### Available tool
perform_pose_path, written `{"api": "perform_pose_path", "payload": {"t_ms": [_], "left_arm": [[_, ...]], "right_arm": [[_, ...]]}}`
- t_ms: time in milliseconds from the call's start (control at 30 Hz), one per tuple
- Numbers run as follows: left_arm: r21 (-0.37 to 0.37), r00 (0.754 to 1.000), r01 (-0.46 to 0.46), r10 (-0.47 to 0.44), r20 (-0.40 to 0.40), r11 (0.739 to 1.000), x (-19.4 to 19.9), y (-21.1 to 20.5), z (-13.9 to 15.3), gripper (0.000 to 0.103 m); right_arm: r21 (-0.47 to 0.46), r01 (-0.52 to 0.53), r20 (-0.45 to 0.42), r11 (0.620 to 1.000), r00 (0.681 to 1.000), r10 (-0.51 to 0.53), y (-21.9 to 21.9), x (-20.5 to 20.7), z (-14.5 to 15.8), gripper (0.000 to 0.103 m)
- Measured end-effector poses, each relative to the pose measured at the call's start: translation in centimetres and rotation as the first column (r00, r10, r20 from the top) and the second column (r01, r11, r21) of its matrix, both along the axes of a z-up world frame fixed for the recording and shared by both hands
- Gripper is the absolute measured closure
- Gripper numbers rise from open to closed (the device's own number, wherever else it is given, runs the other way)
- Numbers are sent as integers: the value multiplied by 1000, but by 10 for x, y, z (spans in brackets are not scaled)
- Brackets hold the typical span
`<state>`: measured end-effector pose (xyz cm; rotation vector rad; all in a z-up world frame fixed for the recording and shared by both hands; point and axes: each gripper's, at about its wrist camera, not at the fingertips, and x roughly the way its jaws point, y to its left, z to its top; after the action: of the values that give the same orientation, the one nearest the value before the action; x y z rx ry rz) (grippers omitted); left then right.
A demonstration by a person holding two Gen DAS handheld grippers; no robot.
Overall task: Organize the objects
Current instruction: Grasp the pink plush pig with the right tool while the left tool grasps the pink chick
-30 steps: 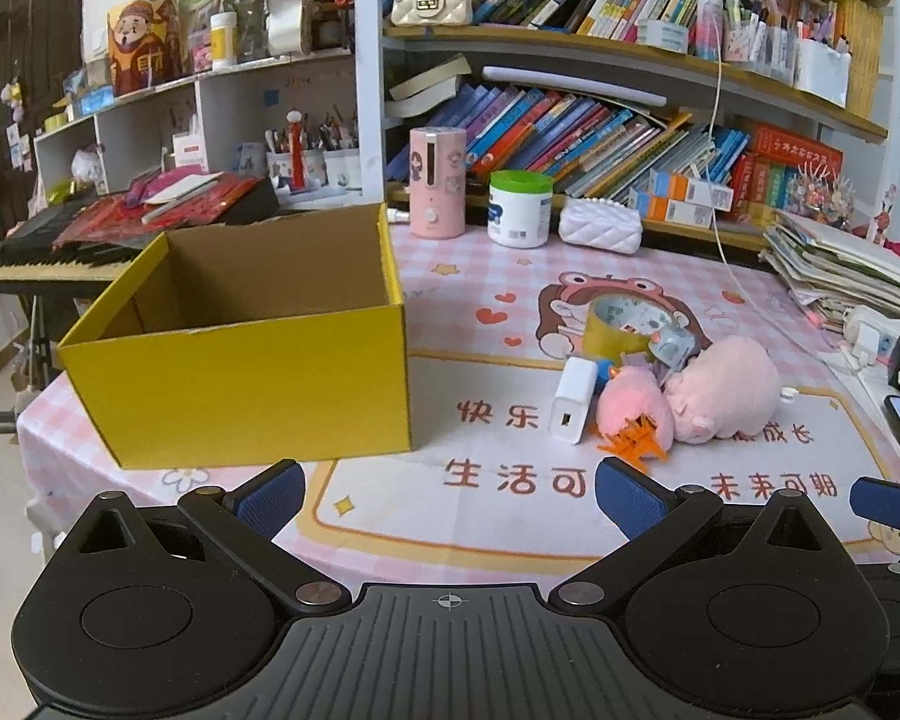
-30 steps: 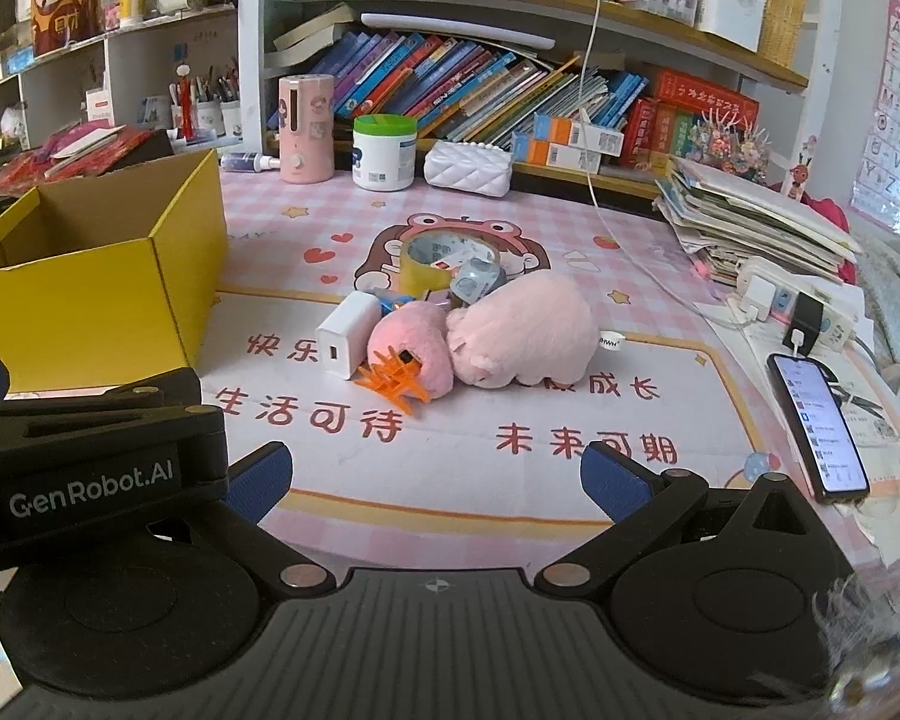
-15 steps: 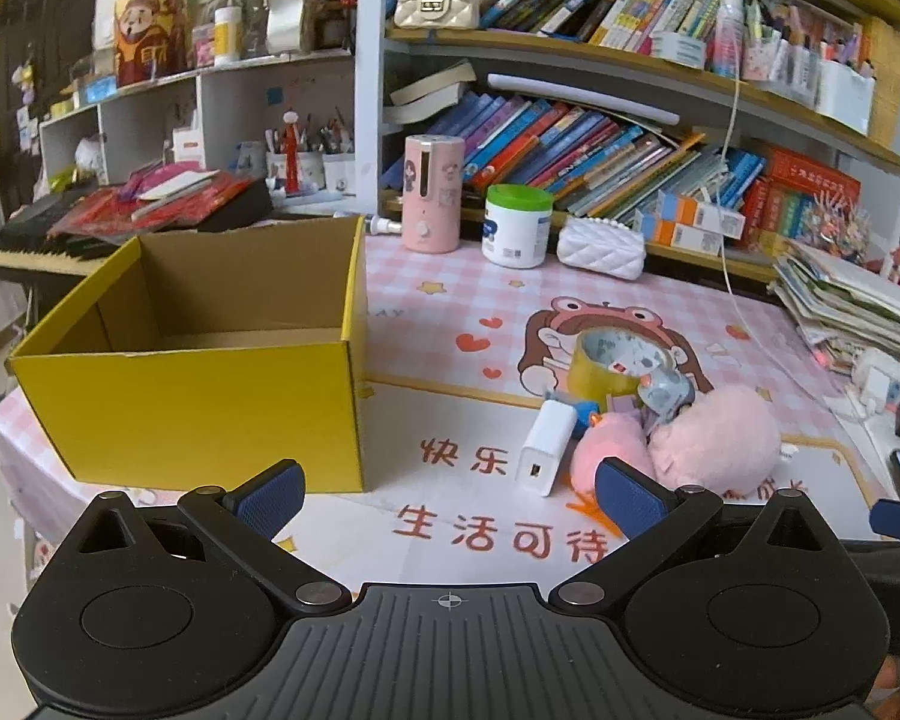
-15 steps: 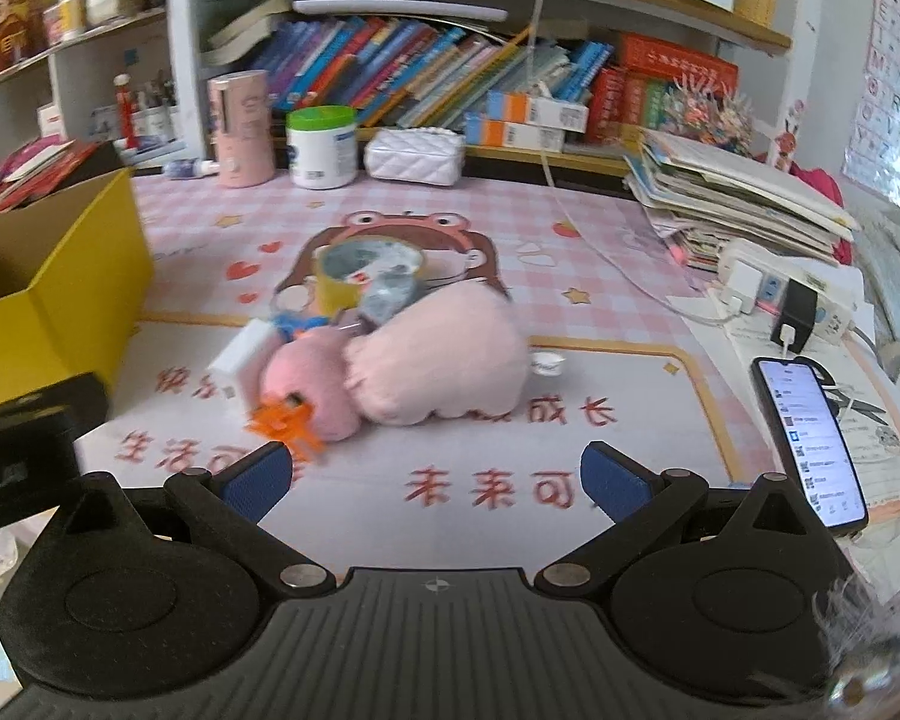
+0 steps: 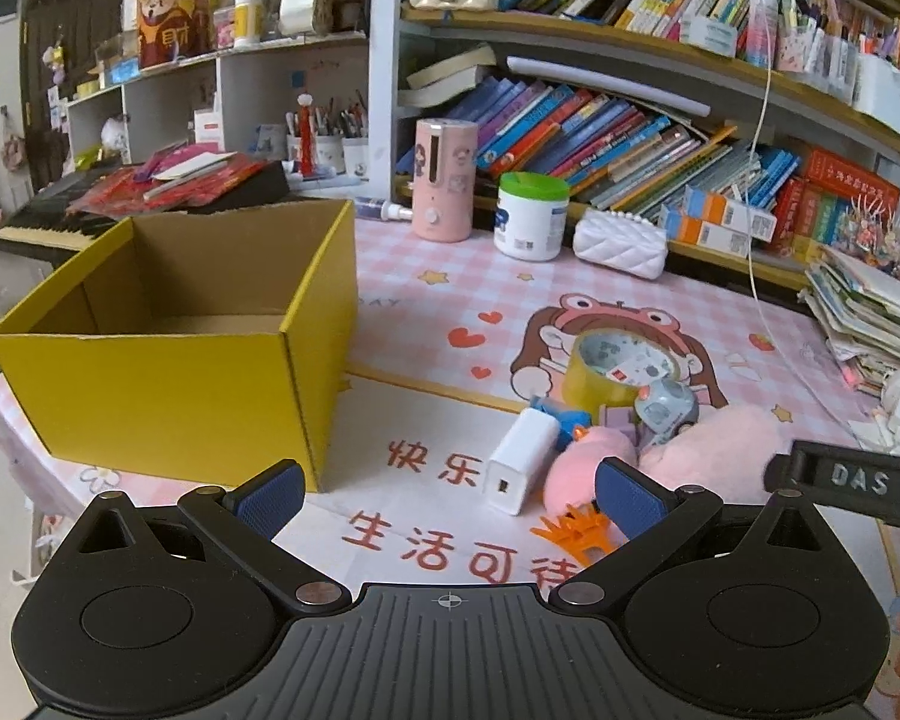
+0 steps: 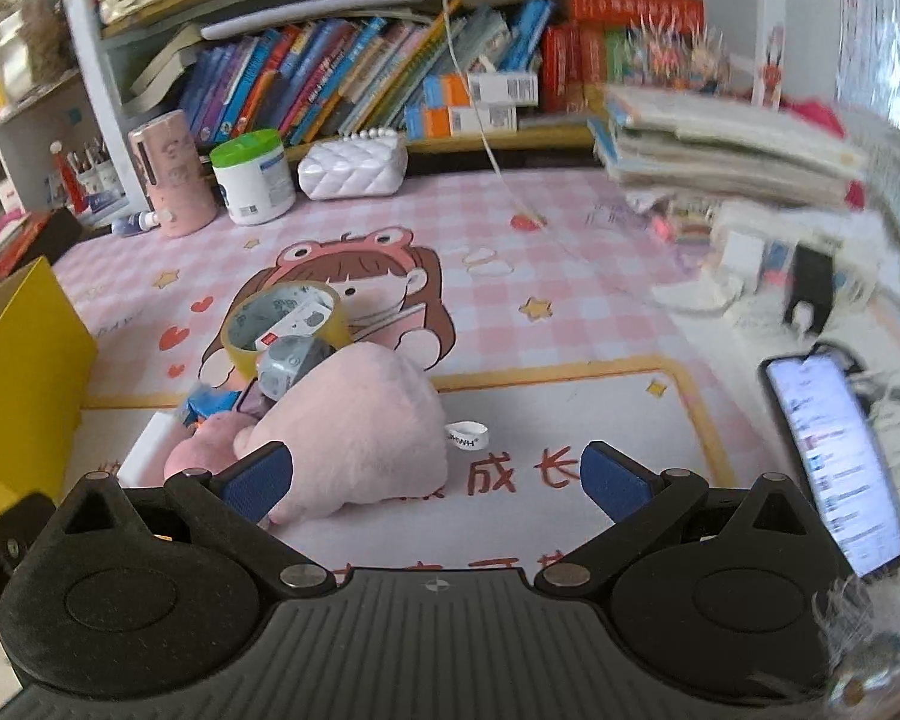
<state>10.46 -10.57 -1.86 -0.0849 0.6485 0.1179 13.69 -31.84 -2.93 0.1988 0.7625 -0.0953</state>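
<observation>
An open, empty yellow cardboard box (image 5: pixel 168 354) stands at the table's left; its corner shows in the right wrist view (image 6: pixel 24 360). A heap lies right of it: a white charger (image 5: pixel 519 462), an orange hair clip (image 5: pixel 573 534), a pink plush toy (image 6: pixel 354 432) (image 5: pixel 714 450), a yellow tape roll (image 5: pixel 615 369) (image 6: pixel 282 324), a grey die-like ball (image 6: pixel 291 363) and a small blue toy (image 5: pixel 561 414). My left gripper (image 5: pixel 447 489) is open and empty, just before the charger. My right gripper (image 6: pixel 435 474) is open and empty, close over the plush toy.
A pink-checked mat (image 5: pixel 462 294) covers the table. At the back stand a pink bottle (image 5: pixel 444 180), a white green-lidded jar (image 5: pixel 531 216) and a white quilted pouch (image 5: pixel 621 243) below bookshelves. A lit phone (image 6: pixel 834 456) and a paper stack (image 6: pixel 726 150) lie at the right.
Both grippers have moved forward and right toward the heap. The right gripper has closed in on the plush toy; the box has slid left in both views. Both stay open.
</observation>
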Motion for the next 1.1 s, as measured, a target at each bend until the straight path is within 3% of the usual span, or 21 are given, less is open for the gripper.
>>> {"api": "perform_pose_path", "payload": {"t_ms": [267,533,600,633,767,867,1000,1100], "left_arm": [[28,999,-30,31,-42,999,4,-6,-3,0],[57,995,-75,79,-58,996,11,-6,-3,0],[49,996,-67,70,-61,997,17,-9,-4,0],[43,996,-56,58,-63,998,21,-12,-5,0],[11,997,27,-26,-74,1000,38,-31,-10,1],[-14,992,89,-90,-83,996,52,-45,-15,11],[-5,979,140,-139,-151,990,75,-65,-30,35],[25,971,140,-133,-197,990,85,-73,-40,37]], "right_arm": [[156,-29,-50,987,998,37,-6,36,-21,0],[170,-88,-82,981,991,103,5,72,-39,0],[176,-120,-87,977,987,137,3,75,-39,8],[183,-141,-78,973,984,158,1,75,-38,22],[201,-158,-46,967,984,171,-14,69,-27,33],[131,-143,18,981,990,142,-27,60,-14,36],[98,-99,67,990,993,93,-50,56,-5,36],[103,-87,74,991,994,79,-62,56,-4,36]]}}
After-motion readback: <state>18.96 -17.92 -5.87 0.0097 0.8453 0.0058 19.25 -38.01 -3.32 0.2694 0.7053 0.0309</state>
